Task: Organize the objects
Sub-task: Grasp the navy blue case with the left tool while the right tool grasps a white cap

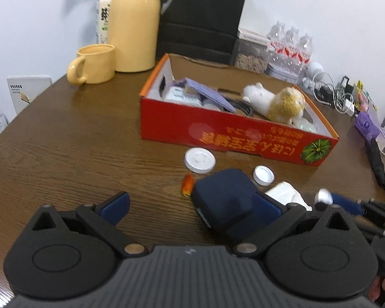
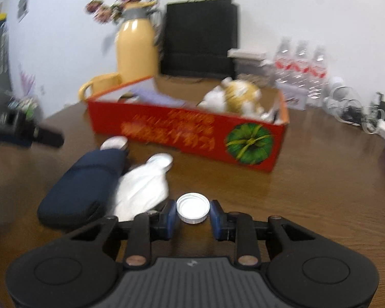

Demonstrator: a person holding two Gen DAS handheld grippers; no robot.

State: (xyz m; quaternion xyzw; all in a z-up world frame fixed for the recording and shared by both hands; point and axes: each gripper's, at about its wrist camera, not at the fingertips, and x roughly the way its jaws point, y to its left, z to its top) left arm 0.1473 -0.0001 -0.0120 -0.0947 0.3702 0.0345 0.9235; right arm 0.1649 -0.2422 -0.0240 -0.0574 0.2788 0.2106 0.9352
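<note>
In the right wrist view my right gripper (image 2: 193, 215) is shut on a small white bottle cap (image 2: 193, 206), one blue pad against each side of it, low over the wooden table (image 2: 320, 192). My left gripper (image 1: 190, 201) is open wide. A navy zip case (image 1: 223, 200) lies between its fingers, against the right one. The case (image 2: 84, 190) also shows left of the right gripper, beside a crumpled white cloth (image 2: 141, 187). A red cardboard box (image 1: 231, 138) behind holds a plush toy (image 1: 277, 102) and a purple notebook (image 1: 208, 92).
Loose on the table lie a large white lid (image 1: 199, 160), another small cap (image 1: 263, 175) and a small orange item (image 1: 188, 185). A yellow flask (image 1: 134, 23), yellow mug (image 1: 93, 64), black bag (image 1: 202, 18), water bottles (image 1: 291, 43) and cables (image 1: 328, 89) line the back.
</note>
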